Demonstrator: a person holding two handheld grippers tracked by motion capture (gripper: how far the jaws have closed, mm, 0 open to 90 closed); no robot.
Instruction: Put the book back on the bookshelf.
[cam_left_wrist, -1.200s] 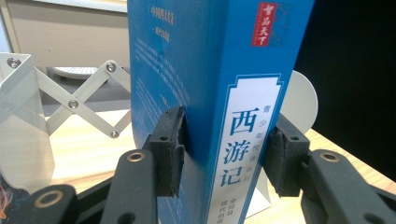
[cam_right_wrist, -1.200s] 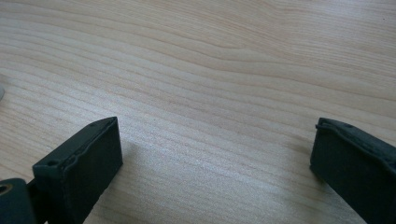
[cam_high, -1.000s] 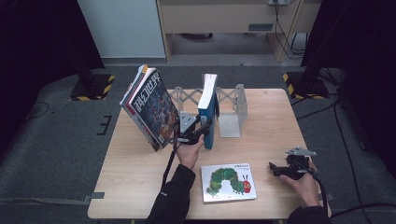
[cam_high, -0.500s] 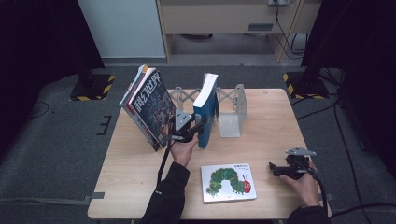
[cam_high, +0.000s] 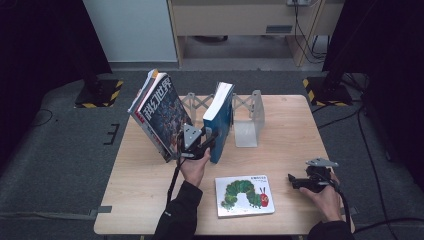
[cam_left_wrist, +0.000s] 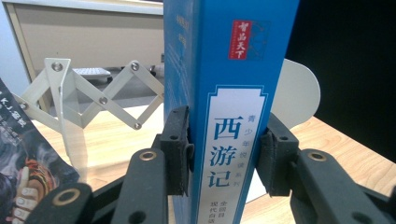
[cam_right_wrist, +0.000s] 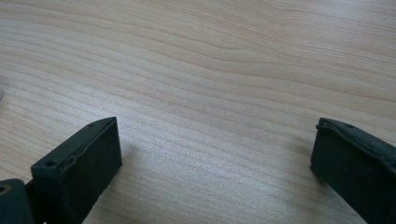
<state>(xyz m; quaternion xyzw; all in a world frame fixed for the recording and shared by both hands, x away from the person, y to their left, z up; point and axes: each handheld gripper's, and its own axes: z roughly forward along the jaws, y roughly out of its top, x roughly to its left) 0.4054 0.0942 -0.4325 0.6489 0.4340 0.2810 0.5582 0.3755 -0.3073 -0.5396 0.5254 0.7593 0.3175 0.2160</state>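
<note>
A tall blue book stands upright on the table, spine toward me, with white label and Chinese characters. My left gripper has just been closing its jaws, and both pads now press the spine's lower sides; the left gripper is shut on it. A dark-covered book leans tilted just left of it. My right gripper rests low over bare wood at the front right, open with nothing between its pads.
A pale metal expanding book rack stands behind the books, its scissor links left of the blue book. A caterpillar picture book lies flat near the front edge of the wooden table. Dark floor surrounds it.
My left gripper's jaws have narrowed onto the blue book's spine, with the hand shifting only slightly. The right hand and the flat picture book have stayed put.
</note>
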